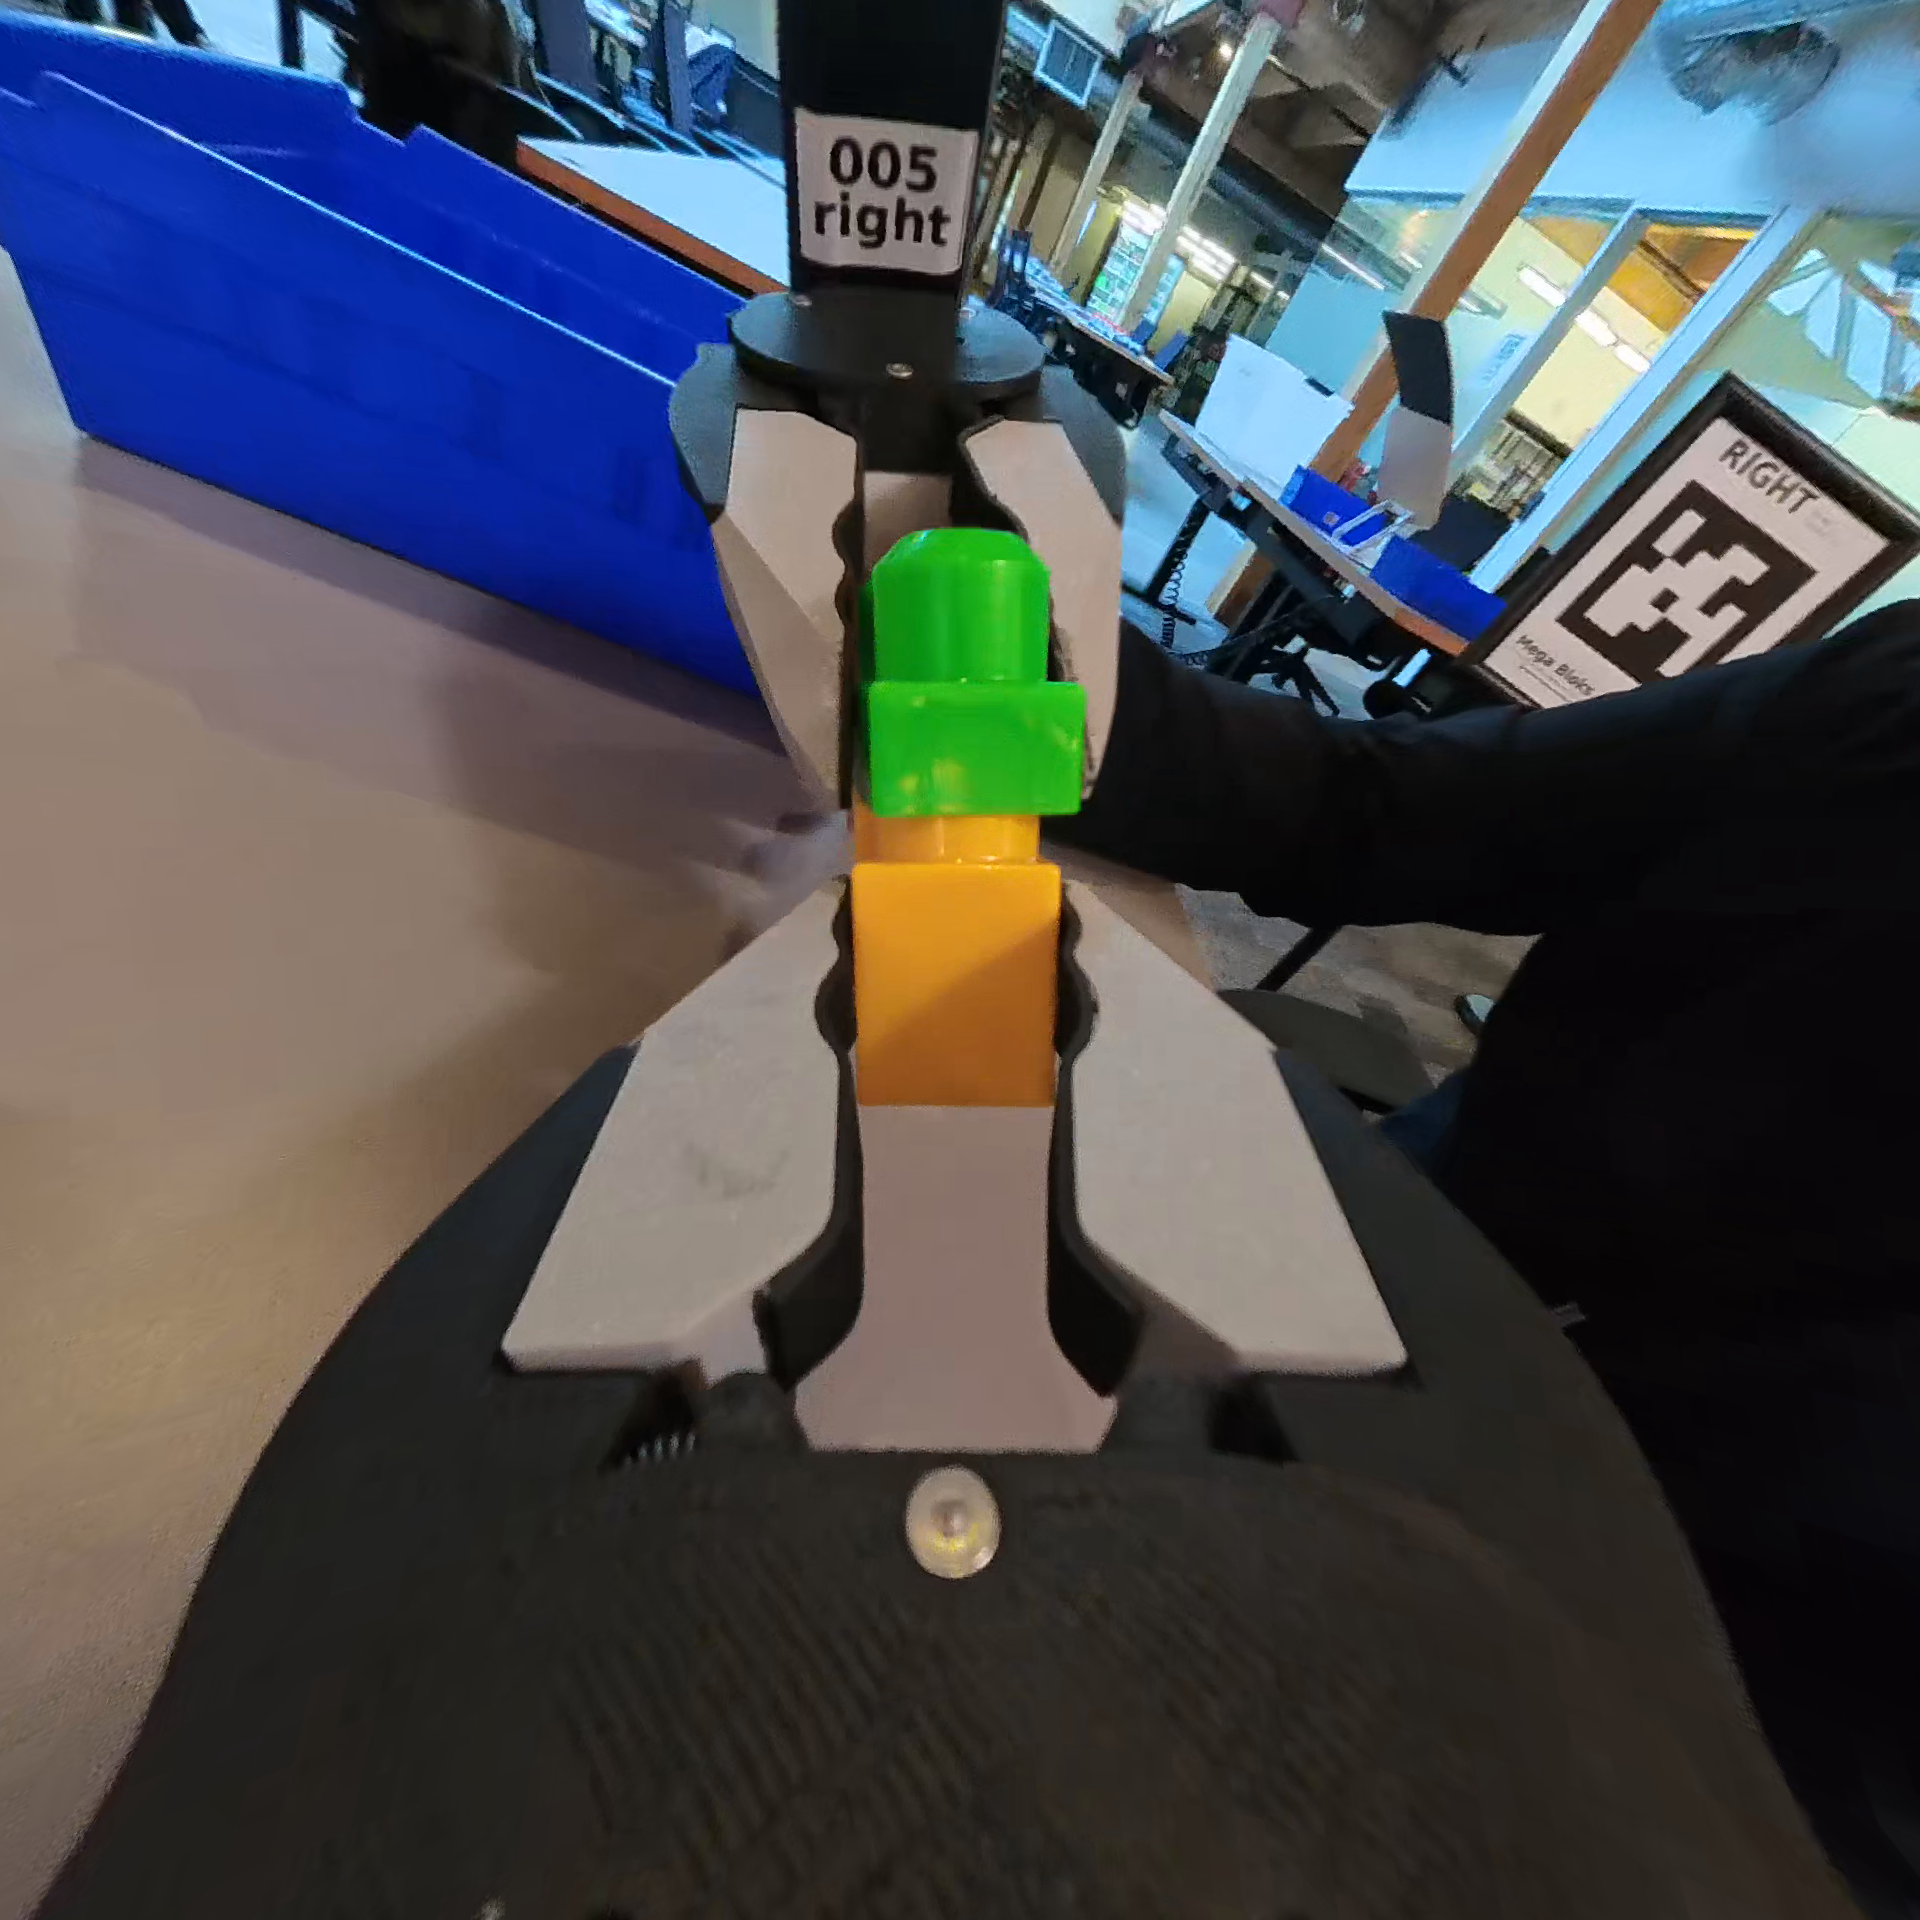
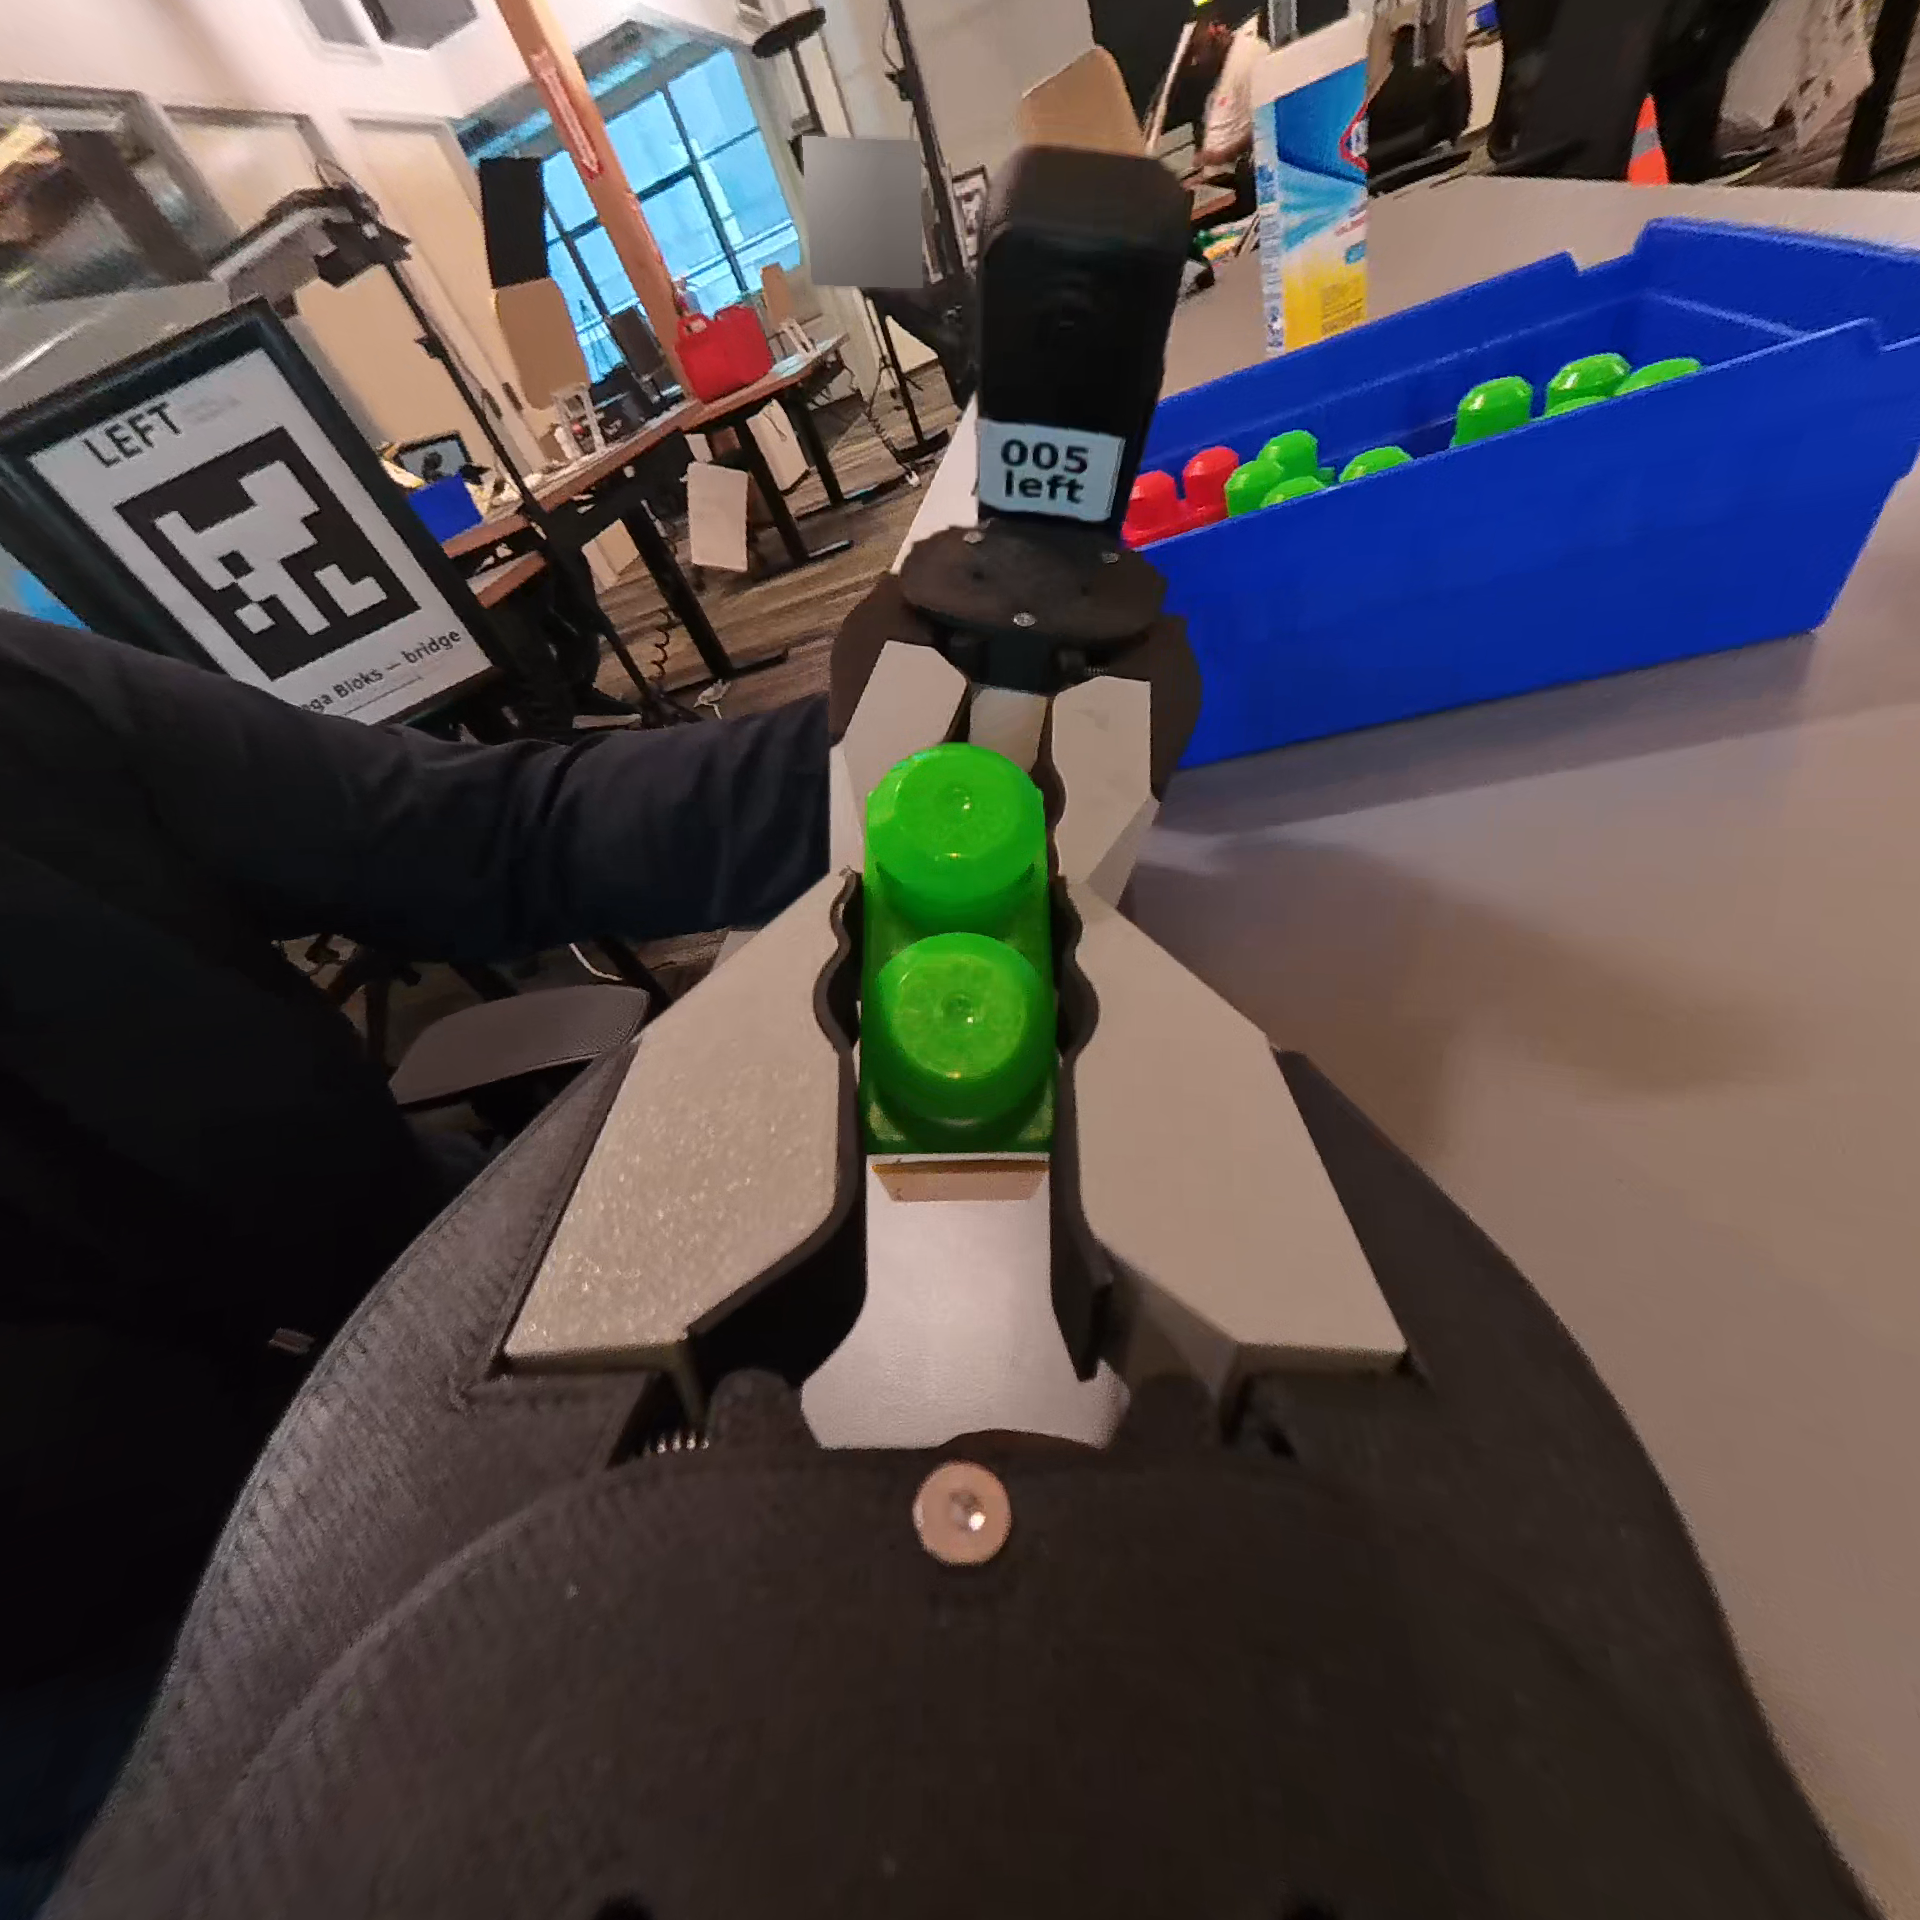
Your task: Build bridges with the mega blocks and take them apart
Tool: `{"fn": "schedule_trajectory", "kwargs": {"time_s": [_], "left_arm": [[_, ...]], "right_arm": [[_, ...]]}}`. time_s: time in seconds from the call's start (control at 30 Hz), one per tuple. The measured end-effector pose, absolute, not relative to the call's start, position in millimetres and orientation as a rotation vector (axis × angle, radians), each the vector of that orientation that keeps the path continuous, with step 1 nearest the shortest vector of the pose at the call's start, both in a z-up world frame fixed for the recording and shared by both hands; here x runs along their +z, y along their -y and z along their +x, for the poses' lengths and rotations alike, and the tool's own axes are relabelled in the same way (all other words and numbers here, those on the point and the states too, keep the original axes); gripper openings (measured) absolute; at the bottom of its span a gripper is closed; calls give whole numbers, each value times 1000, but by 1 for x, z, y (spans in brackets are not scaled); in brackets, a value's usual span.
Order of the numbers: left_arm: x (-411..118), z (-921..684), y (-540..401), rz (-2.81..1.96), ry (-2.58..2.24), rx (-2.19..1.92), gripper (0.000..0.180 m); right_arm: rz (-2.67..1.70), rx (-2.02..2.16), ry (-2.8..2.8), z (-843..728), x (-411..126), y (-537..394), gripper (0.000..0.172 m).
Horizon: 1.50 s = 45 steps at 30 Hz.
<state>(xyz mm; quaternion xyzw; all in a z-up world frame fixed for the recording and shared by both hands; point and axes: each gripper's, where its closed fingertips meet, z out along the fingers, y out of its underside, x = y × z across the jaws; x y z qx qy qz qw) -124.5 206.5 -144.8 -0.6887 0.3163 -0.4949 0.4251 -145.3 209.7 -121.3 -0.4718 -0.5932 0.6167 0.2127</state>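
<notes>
- Grippers: 2. The left gripper [image 1: 956, 977] is clamped on the orange block; the right gripper [image 2: 956, 987] is clamped on the green block.
- Orange block [image 1: 954, 997]: 1, single stud visible on top.
- Green block [image 2: 954, 977] in grasp: 1, two studs, seated on the orange one's stud.
- Blue bin [image 2: 1558, 582]: 1 in the right wrist view; at least 2 nested walls show in the left wrist view.
- Loose green blocks in bin [image 2: 1496, 410]: several, exact count unclear.
- Red block in bin [image 2: 1179, 499]: 1, two studs showing.
- Framed marker signs: 2, one [image 1: 1704, 561] per view, other [image 2: 239, 520].
- Dark sleeves: 2, one [image 1: 1455, 790] per view, other [image 2: 416, 821].
- Wipes canister [image 2: 1311, 208]: 1.
</notes>
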Motion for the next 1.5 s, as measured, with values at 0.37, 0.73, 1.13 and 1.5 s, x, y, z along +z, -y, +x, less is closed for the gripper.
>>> {"fn": "schedule_trajectory", "kwargs": {"time_s": [0.37,0.73,1.13,1.5], "left_arm": [[-163,-129,-219,-1808,-797,-1063,34],[-186,-143,-240,-1922,-754,-840,34],[-195,-143,-242,-1962,-779,-756,34],[-196,-143,-243,-1966,-778,-749,34]], "right_arm": [[-1372,1602,1553,-144,-121,-236,32],[-1419,1561,1488,-143,-122,-251,32],[-1428,1570,1482,-144,-123,-252,32],[-1413,1567,1470,-143,-118,-251,32]]}}
